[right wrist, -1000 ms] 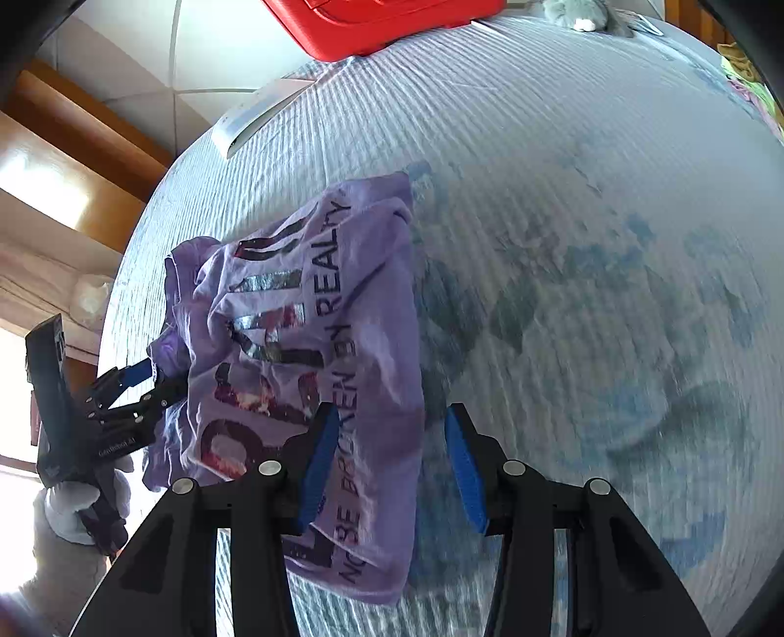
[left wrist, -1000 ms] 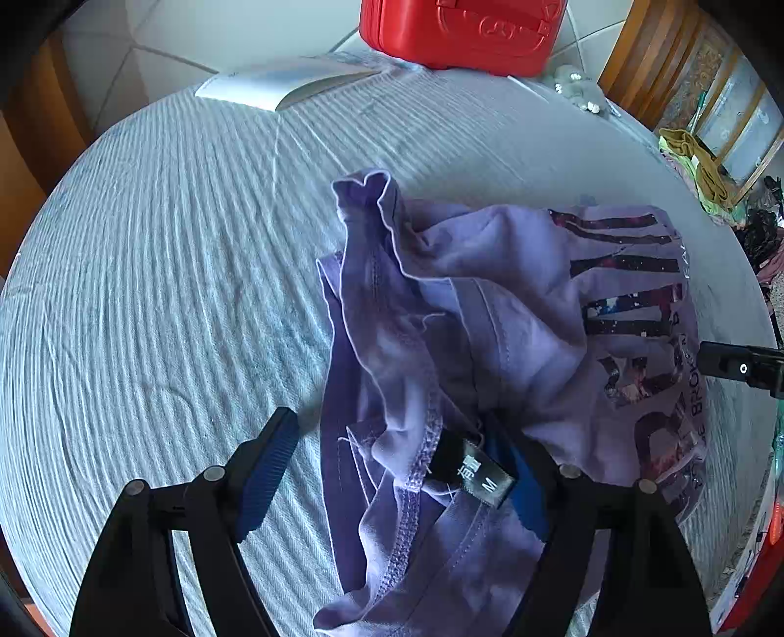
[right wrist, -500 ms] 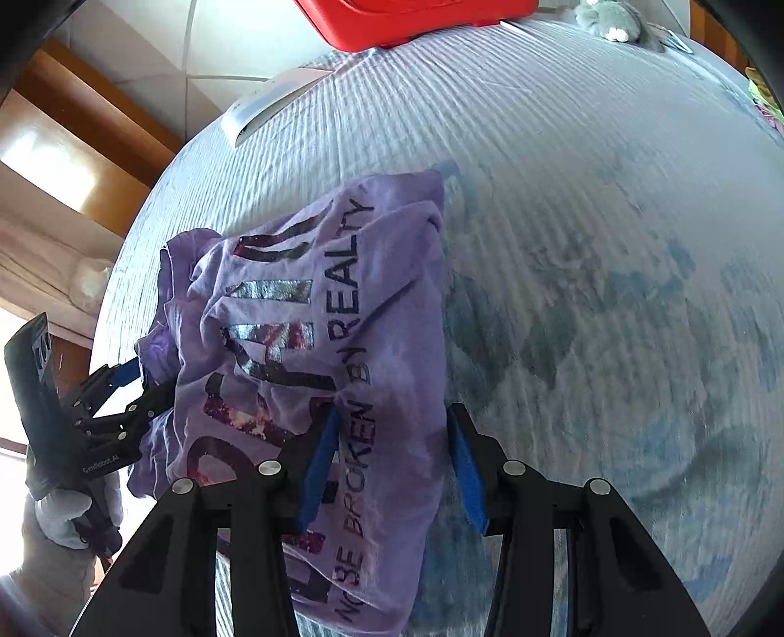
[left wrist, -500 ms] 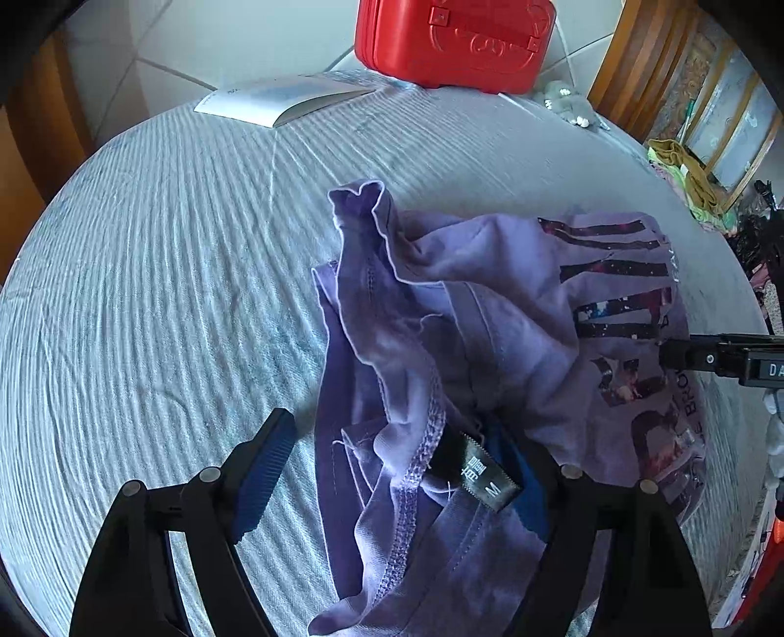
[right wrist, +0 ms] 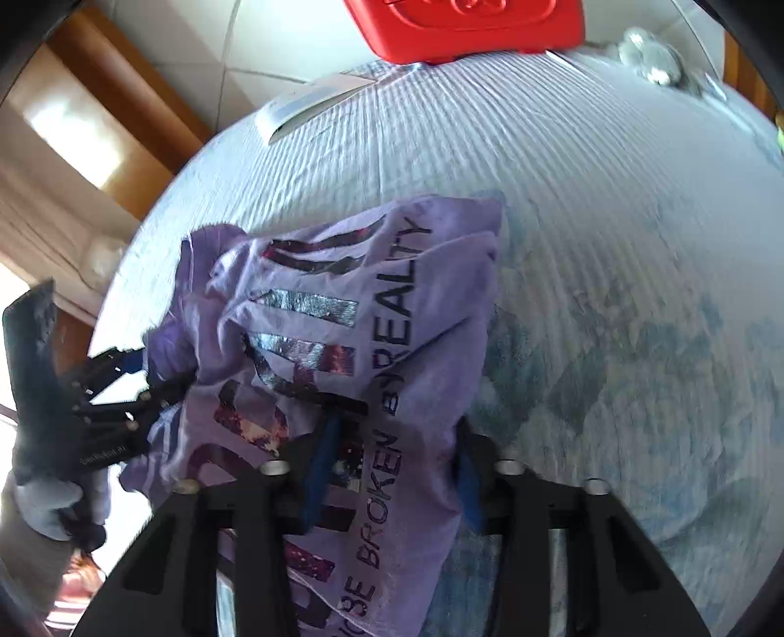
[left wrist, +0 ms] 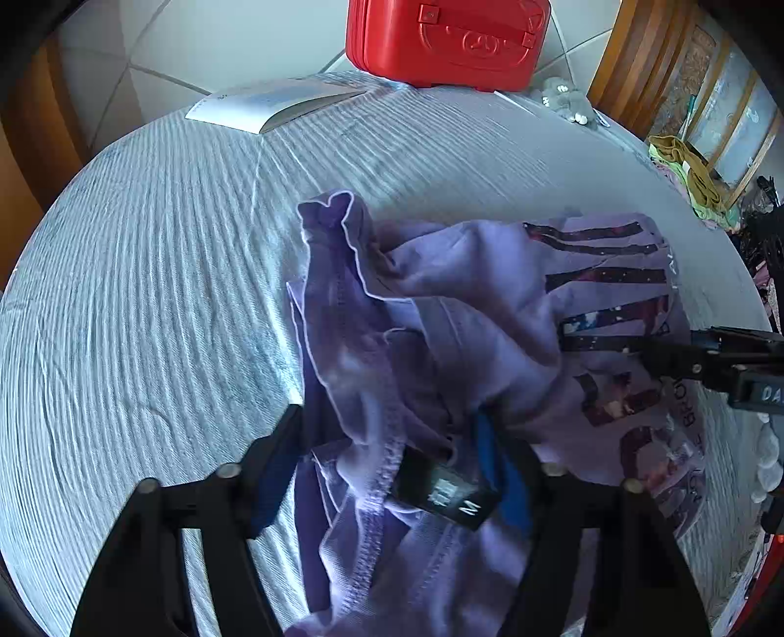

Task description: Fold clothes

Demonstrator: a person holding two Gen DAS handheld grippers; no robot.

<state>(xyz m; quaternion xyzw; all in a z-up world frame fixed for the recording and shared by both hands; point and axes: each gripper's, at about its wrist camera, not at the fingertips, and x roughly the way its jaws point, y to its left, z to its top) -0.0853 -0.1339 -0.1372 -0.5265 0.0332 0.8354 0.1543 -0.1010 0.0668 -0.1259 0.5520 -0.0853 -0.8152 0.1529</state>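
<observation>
A crumpled purple T-shirt (left wrist: 460, 313) with dark printed letters lies on the ribbed blue-grey tablecloth (left wrist: 147, 294). My left gripper (left wrist: 387, 465) straddles its bunched collar end, where a black size tag (left wrist: 446, 495) shows; the jaws stand narrowed around the cloth with a gap. In the right wrist view the shirt (right wrist: 353, 343) lies print up. My right gripper (right wrist: 392, 470) straddles the printed edge, jaws apart with fabric between them. The left gripper also shows in the right wrist view (right wrist: 142, 387), and the right gripper in the left wrist view (left wrist: 705, 348).
A red plastic case (left wrist: 441, 39) stands at the far edge of the table. A white booklet (left wrist: 269, 103) lies to its left. A small grey object (left wrist: 563, 98) lies near the case. Clothes pile (left wrist: 691, 176) beyond the right edge.
The left jaws have narrowed around the collar bunch. The right gripper has pushed forward over the printed edge, so cloth now lies between its fingers.
</observation>
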